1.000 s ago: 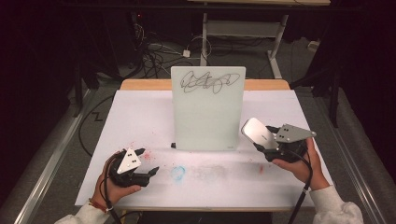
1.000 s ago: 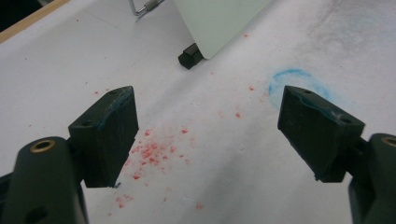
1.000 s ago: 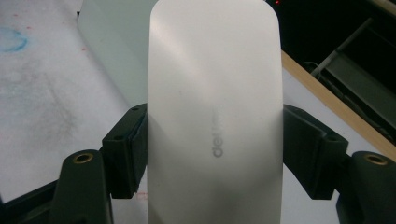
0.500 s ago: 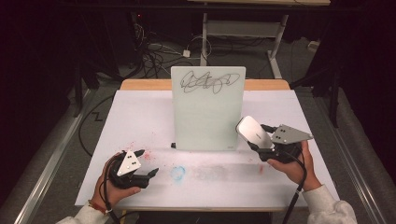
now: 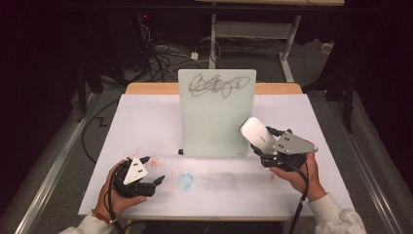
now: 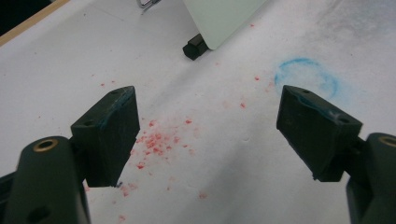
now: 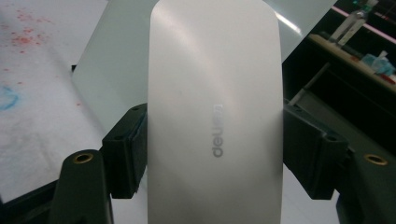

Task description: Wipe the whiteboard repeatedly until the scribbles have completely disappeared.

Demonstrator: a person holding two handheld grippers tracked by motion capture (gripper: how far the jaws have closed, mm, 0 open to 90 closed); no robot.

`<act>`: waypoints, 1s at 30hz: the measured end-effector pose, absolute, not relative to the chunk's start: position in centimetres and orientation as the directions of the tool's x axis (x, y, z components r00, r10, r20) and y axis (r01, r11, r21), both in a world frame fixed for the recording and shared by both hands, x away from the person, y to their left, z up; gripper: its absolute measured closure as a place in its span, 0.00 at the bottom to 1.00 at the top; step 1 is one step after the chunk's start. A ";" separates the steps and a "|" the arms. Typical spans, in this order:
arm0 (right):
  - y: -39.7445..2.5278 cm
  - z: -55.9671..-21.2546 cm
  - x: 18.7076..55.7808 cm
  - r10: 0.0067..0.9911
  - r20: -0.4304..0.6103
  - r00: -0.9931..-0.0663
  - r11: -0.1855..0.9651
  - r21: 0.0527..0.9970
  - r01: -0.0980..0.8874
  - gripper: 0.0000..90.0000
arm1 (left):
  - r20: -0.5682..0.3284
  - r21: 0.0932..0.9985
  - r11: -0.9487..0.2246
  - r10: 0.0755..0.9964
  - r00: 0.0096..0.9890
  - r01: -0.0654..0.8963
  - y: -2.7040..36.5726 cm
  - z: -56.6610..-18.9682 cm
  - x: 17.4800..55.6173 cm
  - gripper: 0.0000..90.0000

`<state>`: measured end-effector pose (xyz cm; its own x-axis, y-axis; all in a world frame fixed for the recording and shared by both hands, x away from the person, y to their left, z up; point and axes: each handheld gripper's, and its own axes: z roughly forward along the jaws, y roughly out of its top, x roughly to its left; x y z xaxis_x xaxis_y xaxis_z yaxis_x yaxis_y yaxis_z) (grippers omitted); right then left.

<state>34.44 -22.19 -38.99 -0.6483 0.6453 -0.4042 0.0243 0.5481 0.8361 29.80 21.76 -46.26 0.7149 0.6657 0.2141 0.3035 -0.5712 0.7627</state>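
Two grippers sit low over the table (image 5: 146,117): the right gripper (image 5: 265,146) clamps a white eraser (image 5: 258,135) just before the upright whiteboard (image 5: 216,114), below its scribble (image 5: 219,86); the left gripper (image 5: 155,183) gapes empty above red specks (image 6: 156,142) beside a blue ring (image 5: 185,180)

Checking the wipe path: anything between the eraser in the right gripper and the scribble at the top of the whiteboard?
Nothing visible. The right gripper holds the eraser in front of the whiteboard's lower right part; the board face up to the scribble is bare. The left gripper sits open, low over the table.
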 end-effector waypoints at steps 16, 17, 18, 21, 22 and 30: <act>-19.1 -38.5 35.7 0.701 -0.490 -0.518 0.568 0.823 -0.010 0.35 | 0.216 0.768 -0.566 0.670 0.710 0.300 21.5 -46.2 29.6 0.23; -19.0 -38.3 35.8 0.707 -0.494 -0.507 0.566 0.824 -0.013 0.35 | 0.217 0.767 -0.568 0.668 0.712 0.299 21.5 -46.2 29.6 0.23; -18.9 -38.2 35.9 0.712 -0.499 -0.495 0.567 0.824 -0.015 0.35 | 0.216 0.766 -0.569 0.666 0.714 0.300 21.5 -46.2 29.6 0.23; -18.5 -37.6 36.3 0.730 -0.517 -0.446 0.567 0.824 -0.027 0.35 | 0.214 0.767 -0.567 0.668 0.713 0.301 21.5 -46.2 29.6 0.23; -18.4 -37.3 36.5 0.738 -0.508 -0.444 0.556 0.831 -0.027 0.35 | 0.218 0.764 -0.571 0.666 0.713 0.300 21.5 -46.2 29.5 0.23; -17.3 -35.5 37.7 0.781 -0.505 -0.366 0.525 0.849 -0.052 0.35 | 0.220 0.764 -0.571 0.669 0.710 0.300 21.4 -46.2 29.5 0.23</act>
<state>37.69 -17.33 -35.53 -0.3665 0.7813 -0.5052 -0.0517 0.5250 0.8495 29.53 21.45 -46.18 0.7101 0.6688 0.2203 0.3003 -0.5707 0.7643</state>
